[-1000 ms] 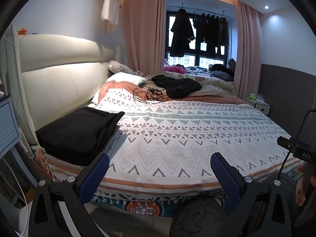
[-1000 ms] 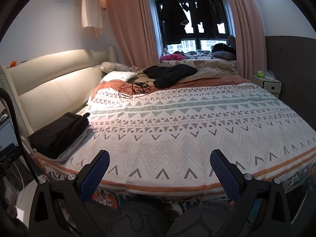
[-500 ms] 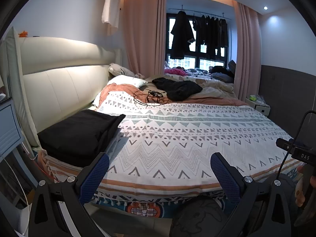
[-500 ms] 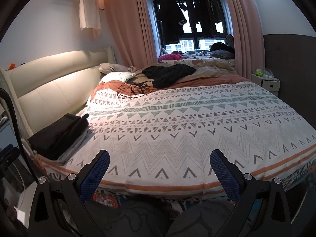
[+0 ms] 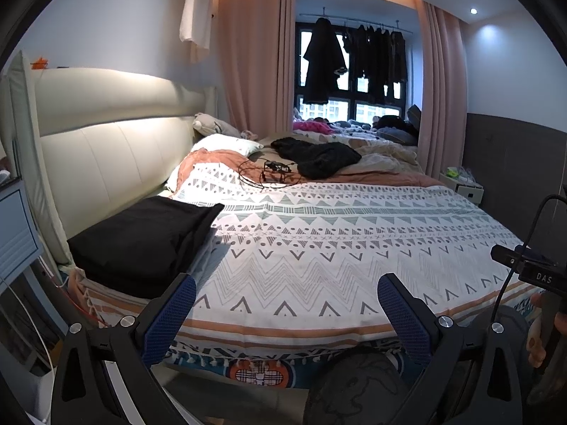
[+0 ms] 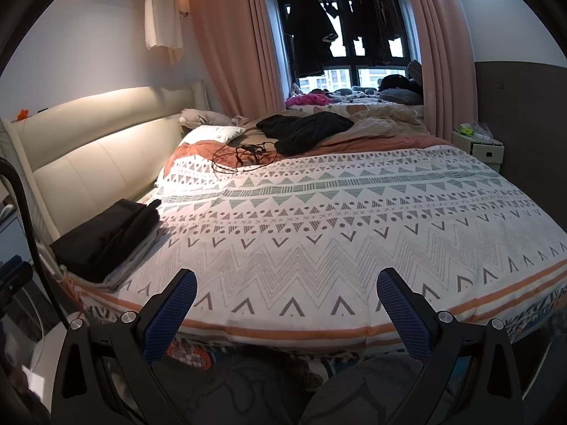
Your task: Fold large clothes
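Note:
A folded black garment (image 5: 141,237) lies on a small stack at the bed's near left corner, by the headboard; the right wrist view shows the same folded black garment (image 6: 106,233) on grey folded cloth. A crumpled black garment (image 5: 319,157) lies far back on the bed, the same crumpled garment (image 6: 304,129) in the right wrist view. My left gripper (image 5: 285,301) is open and empty, held off the bed's near edge. My right gripper (image 6: 285,299) is open too, empty, at the same edge.
A patterned white cover (image 5: 336,244) spreads over the bed. Tangled black cables (image 5: 269,173) lie near a pillow (image 5: 226,143). A padded headboard (image 5: 106,148) runs along the left. A nightstand (image 6: 478,145) stands at the right. Dark clothes (image 6: 340,24) hang at the window. A person's hand (image 5: 542,333) holds the other gripper.
Both grippers have risen and tilted slightly, so the bed sits a little lower in both views. Their fingers stay open. Nothing on the bed has moved.

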